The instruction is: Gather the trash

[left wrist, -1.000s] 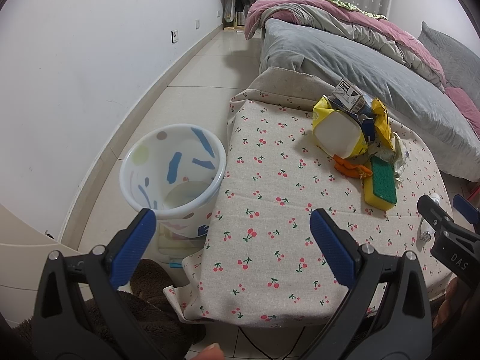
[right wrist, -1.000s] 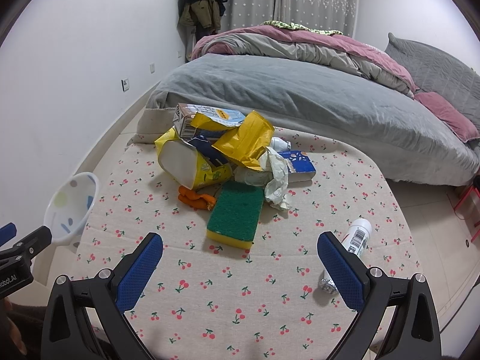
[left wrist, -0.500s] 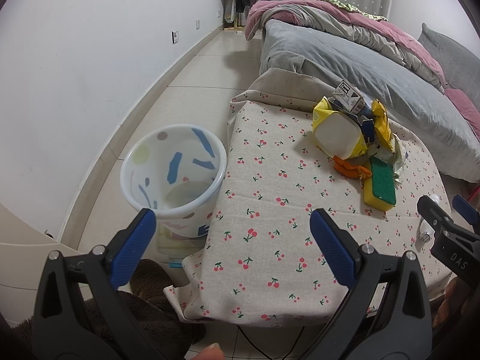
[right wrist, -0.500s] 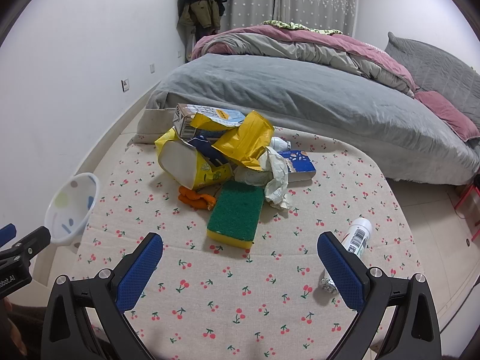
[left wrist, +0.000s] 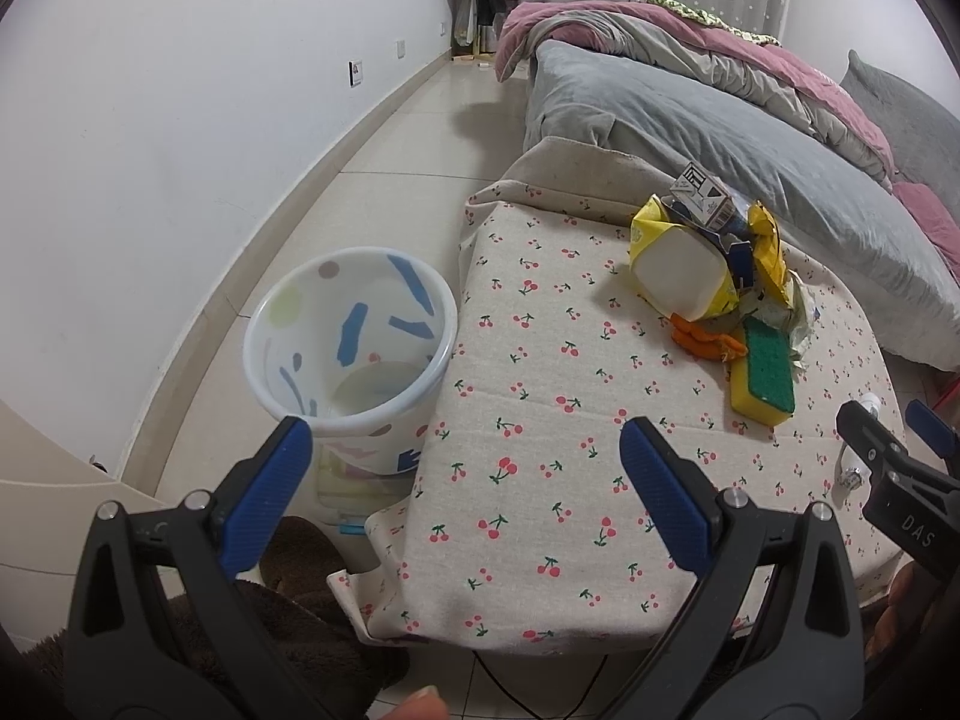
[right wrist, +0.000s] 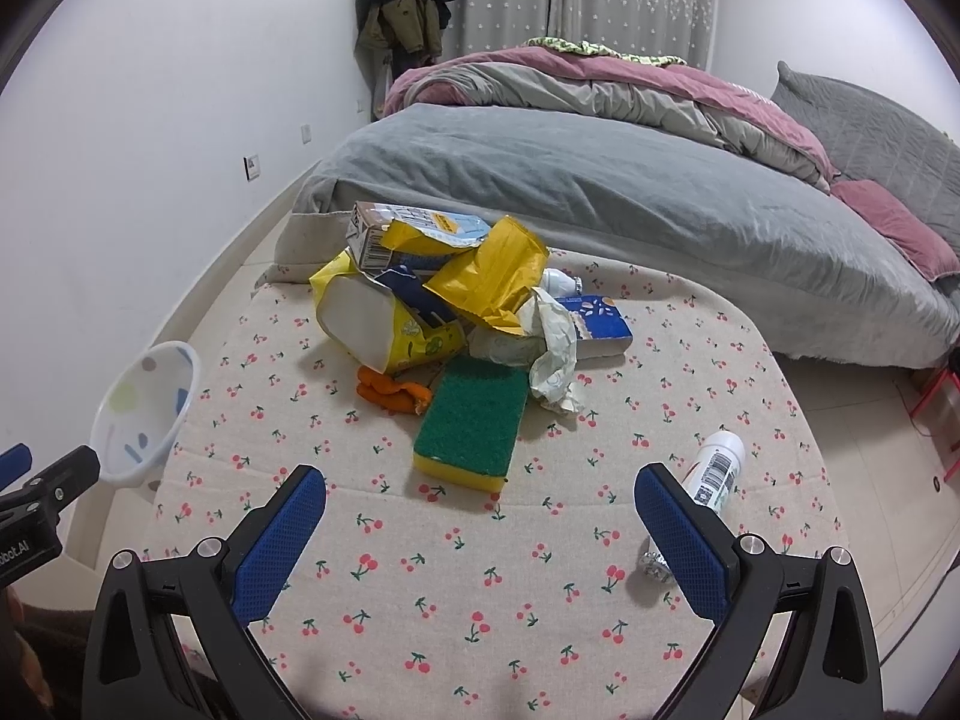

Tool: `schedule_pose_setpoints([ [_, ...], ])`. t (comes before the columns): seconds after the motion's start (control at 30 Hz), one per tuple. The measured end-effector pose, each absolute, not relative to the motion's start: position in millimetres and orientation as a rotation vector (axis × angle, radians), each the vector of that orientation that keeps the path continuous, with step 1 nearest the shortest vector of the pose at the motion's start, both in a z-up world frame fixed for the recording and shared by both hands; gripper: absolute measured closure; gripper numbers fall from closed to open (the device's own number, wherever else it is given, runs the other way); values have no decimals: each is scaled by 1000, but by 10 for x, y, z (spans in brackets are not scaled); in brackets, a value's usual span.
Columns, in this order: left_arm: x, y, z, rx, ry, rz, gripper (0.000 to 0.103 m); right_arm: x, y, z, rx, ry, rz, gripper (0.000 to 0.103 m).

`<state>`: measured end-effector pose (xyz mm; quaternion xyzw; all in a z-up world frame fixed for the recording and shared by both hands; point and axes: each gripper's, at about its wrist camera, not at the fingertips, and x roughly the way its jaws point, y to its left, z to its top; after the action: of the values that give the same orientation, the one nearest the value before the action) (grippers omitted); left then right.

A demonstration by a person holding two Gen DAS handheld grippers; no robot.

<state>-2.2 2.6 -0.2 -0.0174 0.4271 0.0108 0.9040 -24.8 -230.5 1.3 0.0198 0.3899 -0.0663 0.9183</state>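
A heap of trash lies on the cherry-print table: a yellow carton, a crumpled yellow bag, a printed box, orange peel, crumpled paper and a blue box. A green-and-yellow sponge lies in front of the heap. A white bottle lies on its side at the right. My right gripper hovers open over the near table edge. My left gripper is open above the table's left corner, beside a white bin on the floor.
A bed with a grey cover and pink quilt runs behind the table. White wall and tiled floor lie to the left. A dark brown rug sits under the near corner. Clothes hang in the far corner.
The left wrist view has shifted slightly, so the trash heap sits a little further right in it. Both grippers stay open and nothing on the table has moved.
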Motion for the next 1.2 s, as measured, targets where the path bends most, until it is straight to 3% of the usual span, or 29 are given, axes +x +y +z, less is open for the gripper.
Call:
schedule_pose_setpoints([
  [0.47, 89, -72, -30, -28, 924, -32, 1, -241, -2480, -63, 72, 858, -135, 0],
  [0.93, 690, -403, 119, 39, 1021, -205, 1, 344, -3049, 128, 110, 1059, -91, 0],
  [1.2, 976, -414, -12, 12, 1082, -224, 1, 870, -3068, -285, 252, 1247, 36, 3],
])
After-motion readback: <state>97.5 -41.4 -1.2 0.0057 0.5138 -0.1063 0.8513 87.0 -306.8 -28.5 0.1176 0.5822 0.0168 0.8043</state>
